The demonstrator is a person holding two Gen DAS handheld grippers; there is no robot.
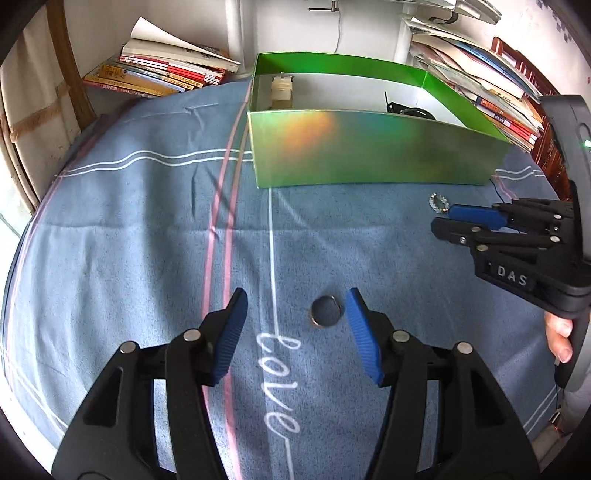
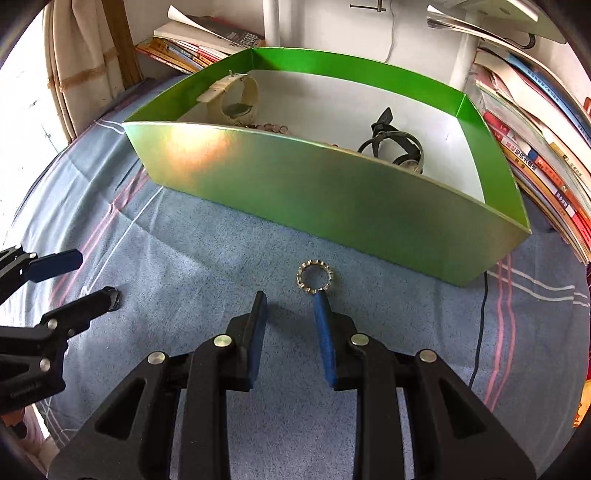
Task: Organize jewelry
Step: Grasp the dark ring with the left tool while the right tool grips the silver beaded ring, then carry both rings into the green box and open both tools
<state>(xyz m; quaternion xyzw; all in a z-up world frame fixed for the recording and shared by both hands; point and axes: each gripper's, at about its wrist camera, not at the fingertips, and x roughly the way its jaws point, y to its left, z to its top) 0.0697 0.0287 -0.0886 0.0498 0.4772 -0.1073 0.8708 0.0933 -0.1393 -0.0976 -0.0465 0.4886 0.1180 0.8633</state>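
Note:
A green box [image 1: 369, 151] [image 2: 332, 192] stands on the blue cloth. It holds a cream watch [image 2: 236, 96], a black watch [image 2: 399, 146] and brown beads [image 2: 269, 127]. A thin plain ring [image 1: 327, 311] lies on the cloth between my left gripper's open fingers, close to the right pad. My left gripper [image 1: 295, 306] is open and empty; it shows at the left of the right wrist view [image 2: 92, 275]. A studded silver ring [image 2: 314, 277] [image 1: 438, 203] lies just beyond my right gripper's right fingertip [image 2: 320, 295]. My right gripper [image 2: 290, 301] [image 1: 441, 218] is open and empty.
Stacks of books sit behind the box at left [image 1: 166, 70] and along the right [image 2: 546, 147]. A thin black cable [image 2: 480, 325] runs over the blue cloth [image 1: 129, 229] at the right. White posts [image 2: 277, 22] stand behind the box.

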